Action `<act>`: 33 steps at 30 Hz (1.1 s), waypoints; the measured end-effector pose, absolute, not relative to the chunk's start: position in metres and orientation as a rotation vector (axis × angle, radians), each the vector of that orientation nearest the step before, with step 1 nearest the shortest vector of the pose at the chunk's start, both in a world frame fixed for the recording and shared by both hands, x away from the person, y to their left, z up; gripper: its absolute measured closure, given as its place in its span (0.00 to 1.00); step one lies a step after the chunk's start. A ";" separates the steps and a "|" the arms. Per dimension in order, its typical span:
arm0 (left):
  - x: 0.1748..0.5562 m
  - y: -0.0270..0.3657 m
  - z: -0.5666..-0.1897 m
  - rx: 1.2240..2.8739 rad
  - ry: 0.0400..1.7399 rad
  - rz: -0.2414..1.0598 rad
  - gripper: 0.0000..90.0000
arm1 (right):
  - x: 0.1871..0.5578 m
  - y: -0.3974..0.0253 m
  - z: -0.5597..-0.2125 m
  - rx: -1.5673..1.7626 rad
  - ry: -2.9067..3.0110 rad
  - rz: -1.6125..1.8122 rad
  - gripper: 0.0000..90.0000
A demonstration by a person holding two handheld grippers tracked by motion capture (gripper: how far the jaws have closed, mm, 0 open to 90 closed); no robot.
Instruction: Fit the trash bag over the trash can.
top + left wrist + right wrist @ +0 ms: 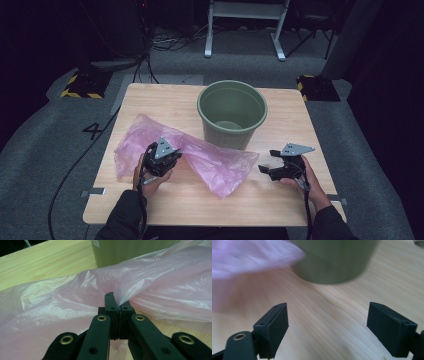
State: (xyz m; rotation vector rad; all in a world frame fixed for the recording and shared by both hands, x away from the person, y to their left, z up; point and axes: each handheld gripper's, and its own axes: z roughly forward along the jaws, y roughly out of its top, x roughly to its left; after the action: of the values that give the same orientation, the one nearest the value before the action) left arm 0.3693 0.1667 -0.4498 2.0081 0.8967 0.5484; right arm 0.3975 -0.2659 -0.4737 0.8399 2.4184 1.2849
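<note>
The left gripper (117,305) pinches a thin fold of the pink plastic bag (200,157) lying before the green bucket (232,113); the film may slip or tear. The right gripper (327,327) gapes wide nearby.

The person's left hand (150,176) comes in from about six o'clock and holds the black two-jaw left gripper (167,156), its grey three-cornered plate facing up and its jaws aimed toward one o'clock, pressed together on a fold of thin pink plastic bag (160,282). The right hand (307,181) holds the black two-jaw right gripper (265,161) pointing toward nine o'clock, jaws spread wide apart, nothing between them.
</note>
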 end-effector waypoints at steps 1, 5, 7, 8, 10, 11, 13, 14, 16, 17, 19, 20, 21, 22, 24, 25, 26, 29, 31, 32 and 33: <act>0.369 0.167 -0.449 2.011 0.894 0.555 0.99 | 0.394 -0.263 -0.470 0.807 2.421 1.310 0.19; 0.370 0.166 -0.447 2.003 0.893 0.554 0.99 | 0.380 -0.254 -0.457 0.700 2.416 1.379 0.19; 0.371 0.165 -0.446 2.003 0.894 0.558 0.99 | 0.374 -0.250 -0.453 0.659 2.416 1.421 0.18; 0.370 0.165 -0.445 1.999 0.895 0.559 0.99 | 0.371 -0.247 -0.451 0.636 2.406 1.421 0.18; 0.370 0.165 -0.443 1.988 0.896 0.562 0.99 | 0.364 -0.241 -0.448 0.589 2.407 1.431 0.17; 0.370 0.165 -0.442 1.991 0.891 0.569 0.99 | 0.361 -0.238 -0.446 0.569 2.413 1.425 0.17; 0.369 0.164 -0.441 1.982 0.895 0.565 0.99 | 0.356 -0.232 -0.445 0.539 2.419 1.437 0.17; 0.369 0.164 -0.440 1.986 0.890 0.570 0.99 | 0.354 -0.229 -0.444 0.529 2.416 1.453 0.17; 0.369 0.163 -0.440 1.980 0.889 0.569 0.99 | 0.350 -0.225 -0.442 0.512 2.406 1.464 0.18; 0.370 0.163 -0.439 1.978 0.889 0.572 0.99 | 0.348 -0.222 -0.441 0.498 2.404 1.461 0.18; 0.370 0.162 -0.437 1.972 0.887 0.571 0.99 | 0.346 -0.217 -0.441 0.479 2.409 1.467 0.20; 0.369 0.161 -0.437 1.968 0.889 0.571 0.99 | 0.345 -0.214 -0.441 0.466 2.415 1.467 0.21; 0.369 0.161 -0.435 1.964 0.886 0.572 0.99 | 0.344 -0.211 -0.441 0.457 2.418 1.477 0.21; 0.369 0.161 -0.434 1.961 0.881 0.567 0.99 | 0.343 -0.209 -0.441 0.455 2.422 1.485 0.25; 0.367 0.160 -0.432 1.956 0.873 0.572 0.99 | 0.341 -0.204 -0.441 0.439 2.414 1.481 0.37; 0.367 0.159 -0.432 1.951 0.873 0.569 0.99 | 0.340 -0.202 -0.441 0.430 2.401 1.475 0.46; 0.366 0.159 -0.431 1.950 0.871 0.572 0.99 | 0.340 -0.201 -0.440 0.419 2.396 1.479 0.56; 0.363 0.159 -0.427 1.938 0.860 0.573 0.99 | 0.339 -0.197 -0.440 0.380 2.390 1.457 0.77; 0.362 0.159 -0.425 1.927 0.856 0.575 0.99 | 0.338 -0.194 -0.440 0.365 2.377 1.449 0.90; 0.361 0.160 -0.424 1.928 0.854 0.576 0.99 | 0.338 -0.194 -0.440 0.356 2.372 1.449 0.95; 0.360 0.160 -0.424 1.923 0.853 0.577 0.99 | 0.338 -0.194 -0.439 0.350 2.368 1.439 0.98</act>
State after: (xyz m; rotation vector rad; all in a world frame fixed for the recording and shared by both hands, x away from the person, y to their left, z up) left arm 0.3602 0.1599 -0.4237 1.9235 0.8534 0.5772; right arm 0.3377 -0.1940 -0.4393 0.3498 2.3678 1.4390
